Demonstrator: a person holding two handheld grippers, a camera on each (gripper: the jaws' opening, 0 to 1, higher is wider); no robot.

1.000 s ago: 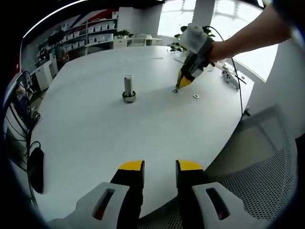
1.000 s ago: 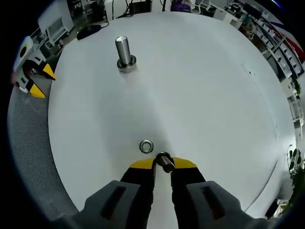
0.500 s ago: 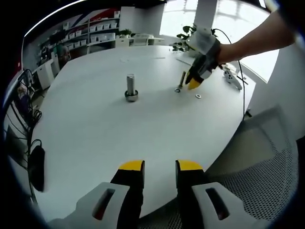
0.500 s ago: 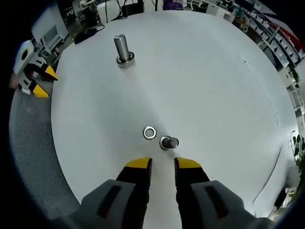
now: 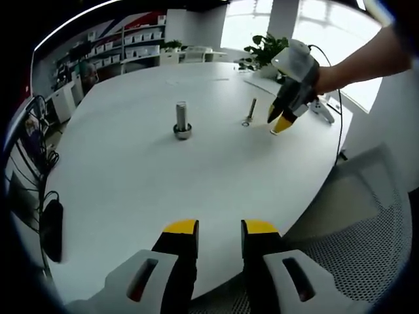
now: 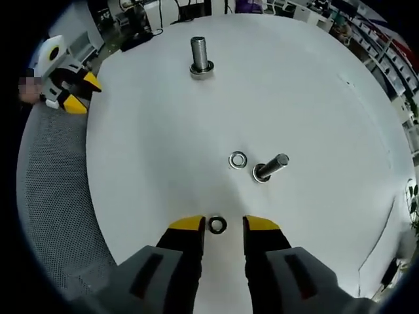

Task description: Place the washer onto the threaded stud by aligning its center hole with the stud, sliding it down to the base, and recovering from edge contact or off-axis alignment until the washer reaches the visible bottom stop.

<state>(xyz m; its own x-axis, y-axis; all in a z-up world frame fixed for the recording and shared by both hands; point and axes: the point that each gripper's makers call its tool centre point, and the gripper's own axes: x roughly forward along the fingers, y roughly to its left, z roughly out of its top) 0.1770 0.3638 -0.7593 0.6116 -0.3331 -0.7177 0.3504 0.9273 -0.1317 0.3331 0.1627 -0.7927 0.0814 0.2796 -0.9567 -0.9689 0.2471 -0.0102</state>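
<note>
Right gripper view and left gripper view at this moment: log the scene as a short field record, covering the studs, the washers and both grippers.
surface: white round table
large stud: upright, ring at its base
slim stud: standing on its head, nothing threaded on it
washer near slim stud: flat on table, beside the head
second washer: flat on table, between the right gripper's jaws, not gripped
right gripper: open, also seen in left gripper view
left gripper: open, empty, at table edge

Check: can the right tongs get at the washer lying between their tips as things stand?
Probably yes. The right tongs are open, the washer lies flat on the table between the tips, nothing blocking.
</note>
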